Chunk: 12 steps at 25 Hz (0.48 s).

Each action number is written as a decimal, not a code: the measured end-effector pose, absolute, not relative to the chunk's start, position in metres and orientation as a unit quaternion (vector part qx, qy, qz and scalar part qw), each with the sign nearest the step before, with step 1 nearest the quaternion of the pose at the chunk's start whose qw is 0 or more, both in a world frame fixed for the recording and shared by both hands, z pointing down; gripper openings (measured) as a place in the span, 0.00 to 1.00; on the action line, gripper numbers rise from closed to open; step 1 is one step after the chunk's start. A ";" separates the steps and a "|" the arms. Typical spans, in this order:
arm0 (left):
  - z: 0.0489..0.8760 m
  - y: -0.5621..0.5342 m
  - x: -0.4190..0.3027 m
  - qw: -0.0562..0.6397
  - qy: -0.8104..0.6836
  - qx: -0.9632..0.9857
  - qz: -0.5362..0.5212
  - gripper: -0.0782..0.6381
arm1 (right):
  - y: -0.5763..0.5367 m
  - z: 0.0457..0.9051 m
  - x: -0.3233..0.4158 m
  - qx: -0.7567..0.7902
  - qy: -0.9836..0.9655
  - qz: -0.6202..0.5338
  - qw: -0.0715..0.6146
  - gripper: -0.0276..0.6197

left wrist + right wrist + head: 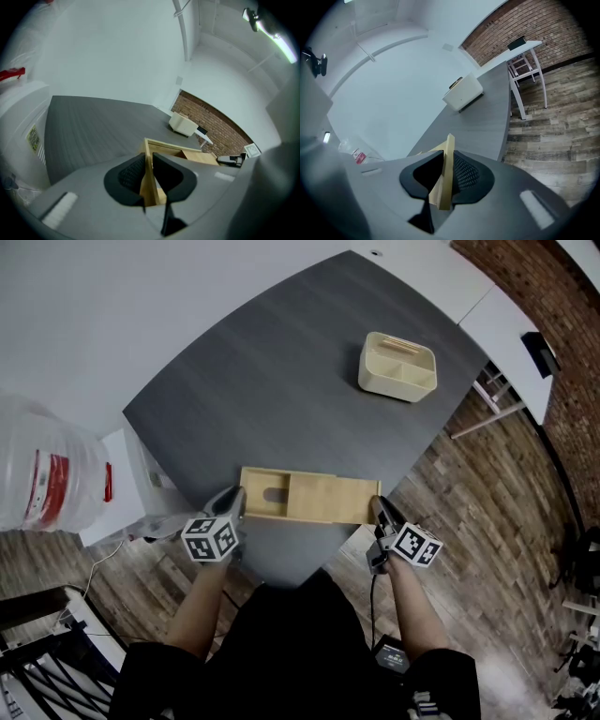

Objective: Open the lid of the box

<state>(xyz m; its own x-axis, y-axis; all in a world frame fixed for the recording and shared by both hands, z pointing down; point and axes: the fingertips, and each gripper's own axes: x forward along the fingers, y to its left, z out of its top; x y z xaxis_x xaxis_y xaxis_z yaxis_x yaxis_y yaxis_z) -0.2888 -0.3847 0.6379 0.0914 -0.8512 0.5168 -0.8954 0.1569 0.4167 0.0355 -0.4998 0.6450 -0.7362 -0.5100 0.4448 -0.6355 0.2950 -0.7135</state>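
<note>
The pale wooden oblong box [267, 495] lies on the dark grey tabletop [281, 381] at its 6 o'clock edge, just in front of the person, with a cream plastic tray [397, 367] well apart toward 1 o'clock. The left claw [232, 505] is closed down on the box's end wall at 9 o'clock. The right claw [378, 512] is nearly closed, pinching the edge of the thin sliding wooden lid [333, 500] at the 3 o'clock end. The lid looks partly drawn out, the end by the left claw lying uncovered. To finish well, the left claw should pin the box flat without tipping it. The right claw should pull straight toward 3 o'clock along the grooves, level with the tabletop. Twisting would likely jam the panel, and this end is close to the tabletop's edge.
</note>
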 end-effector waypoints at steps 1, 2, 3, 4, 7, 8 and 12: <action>0.638 -0.385 -0.289 0.354 -0.673 0.648 0.030 0.18 | -0.501 0.645 0.038 0.360 -0.800 0.475 0.064 0.15; 0.638 -0.385 -0.289 0.355 -0.673 0.648 0.030 0.18 | -0.501 0.645 0.040 0.363 -0.799 0.475 0.062 0.14; 0.638 -0.385 -0.290 0.355 -0.673 0.648 0.029 0.18 | -0.502 0.645 0.043 0.366 -0.798 0.475 0.061 0.14; 0.638 -0.385 -0.290 0.355 -0.673 0.648 0.029 0.18 | -0.503 0.645 0.045 0.368 -0.798 0.474 0.059 0.14; 0.637 -0.384 -0.290 0.355 -0.674 0.648 0.030 0.18 | -0.505 0.644 0.053 0.376 -0.794 0.474 0.055 0.14; 0.637 -0.385 -0.290 0.354 -0.674 0.648 0.030 0.18 | -0.505 0.644 0.055 0.378 -0.794 0.474 0.054 0.14; 0.638 -0.384 -0.291 0.352 -0.676 0.647 0.032 0.18 | -0.505 0.644 0.059 0.383 -0.793 0.470 0.053 0.14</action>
